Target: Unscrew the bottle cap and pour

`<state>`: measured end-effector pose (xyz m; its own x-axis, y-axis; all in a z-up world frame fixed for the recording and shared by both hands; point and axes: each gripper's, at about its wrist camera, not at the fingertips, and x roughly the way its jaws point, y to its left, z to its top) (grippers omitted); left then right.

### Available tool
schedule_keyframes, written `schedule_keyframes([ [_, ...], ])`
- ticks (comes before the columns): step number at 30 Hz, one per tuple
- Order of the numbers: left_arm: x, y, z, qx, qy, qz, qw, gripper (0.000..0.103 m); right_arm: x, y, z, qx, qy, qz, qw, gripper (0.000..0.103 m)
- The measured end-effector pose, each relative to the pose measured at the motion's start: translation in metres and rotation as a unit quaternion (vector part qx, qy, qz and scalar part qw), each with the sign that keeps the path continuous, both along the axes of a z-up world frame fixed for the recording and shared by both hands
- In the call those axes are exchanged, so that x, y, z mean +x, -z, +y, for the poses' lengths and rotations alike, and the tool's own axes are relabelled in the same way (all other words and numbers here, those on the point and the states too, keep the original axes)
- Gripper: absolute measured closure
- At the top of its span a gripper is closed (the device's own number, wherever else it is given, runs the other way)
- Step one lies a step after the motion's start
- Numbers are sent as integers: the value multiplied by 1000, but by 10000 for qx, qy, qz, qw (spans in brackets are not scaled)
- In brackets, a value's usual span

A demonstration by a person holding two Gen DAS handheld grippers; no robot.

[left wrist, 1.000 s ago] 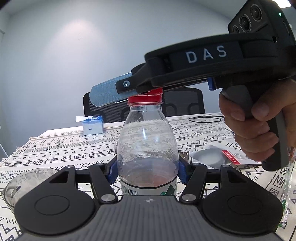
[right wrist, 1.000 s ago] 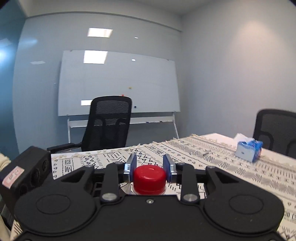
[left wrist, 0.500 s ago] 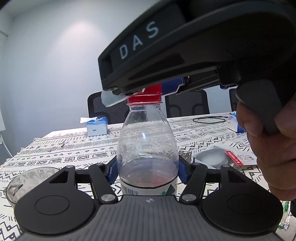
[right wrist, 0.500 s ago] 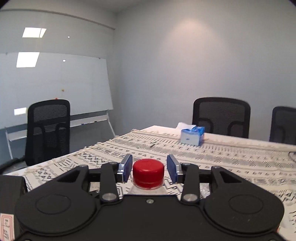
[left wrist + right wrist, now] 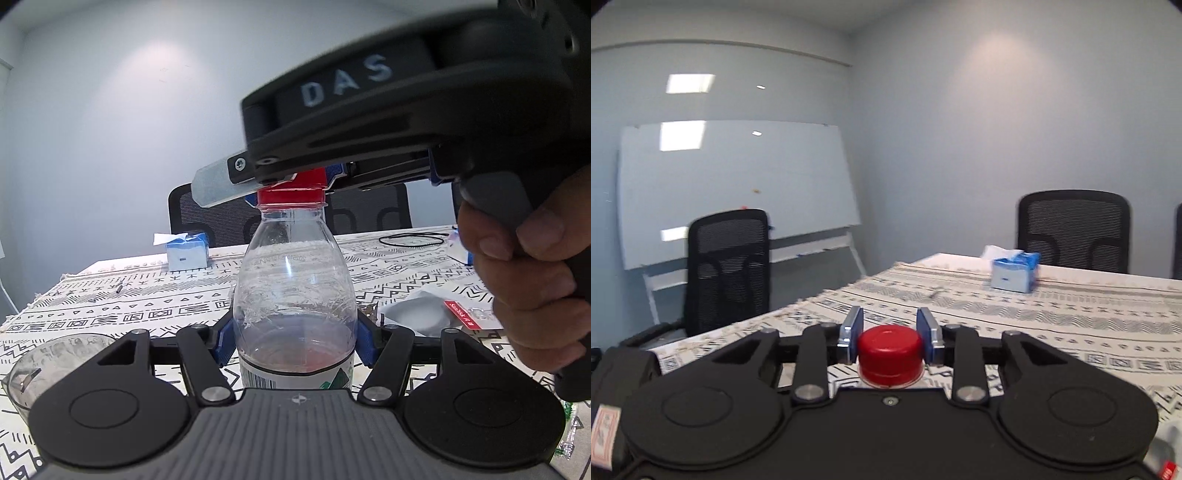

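Two hand-held grippers clench: left hand-held gripper point(image 5: 295, 341) grips upright bottle point(image 5: 295, 295) mid-desk point(image 5: 110, 295); right hand-held gripper point(image 5: 890, 341), nearly level, just closed on red cap point(image 5: 890, 349); glass point(image 5: 48, 362) beside

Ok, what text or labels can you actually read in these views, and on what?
"DAS": raised white letters on the right gripper housing.
Bottle label: barcode and green mark, no words legible.
Red tag on the clear packet: white print, too blurred to read.
Sticker at the left edge of the right wrist view: too blurred.
Tissue box: no readable text.

Left claw point(image 5: 295, 341) around bottle point(image 5: 295, 295), right claw point(image 5: 295, 181) on red cap point(image 5: 291, 188)
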<state>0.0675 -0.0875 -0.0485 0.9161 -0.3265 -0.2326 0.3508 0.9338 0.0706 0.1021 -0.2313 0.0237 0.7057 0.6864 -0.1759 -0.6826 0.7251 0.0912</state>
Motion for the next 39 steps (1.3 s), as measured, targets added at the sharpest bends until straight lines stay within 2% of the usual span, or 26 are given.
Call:
schedule_keyframes([
  [4, 1, 0, 2, -22, 25, 6, 10000, 44, 9, 2, -8, 167, -404, -35, 9990, 69],
  [10, 0, 0, 5, -109, 39, 42, 9999, 44, 18, -1, -12, 72, -904, -54, 9959, 67],
  [18, -5, -1, 1, -46, -5, 10, 10000, 44, -19, -11, 0, -105, 99, -106, 9998, 60],
  [21, -5, -1, 0, -23, -29, 9, 10000, 44, -33, -12, 8, -235, 418, -116, 9988, 54],
  [24, -4, -2, 1, -30, -65, 15, 10000, 44, -43, -11, 19, -424, 789, -220, 9957, 54],
  [28, -3, -2, 0, -10, -97, 9, 10000, 44, -42, -10, 25, -372, 1224, -163, 9916, 54],
  [33, -2, -2, 1, -20, -95, 10, 10000, 44, -32, -7, 26, -223, 1439, 46, 9893, 56],
  [36, -1, -2, 2, -38, -77, 16, 10000, 44, -29, -5, 21, -107, 1318, 89, 9912, 56],
  [39, -1, -2, 2, -28, -64, 10, 10000, 44, -28, -4, 14, -116, 1021, 17, 9947, 68],
])
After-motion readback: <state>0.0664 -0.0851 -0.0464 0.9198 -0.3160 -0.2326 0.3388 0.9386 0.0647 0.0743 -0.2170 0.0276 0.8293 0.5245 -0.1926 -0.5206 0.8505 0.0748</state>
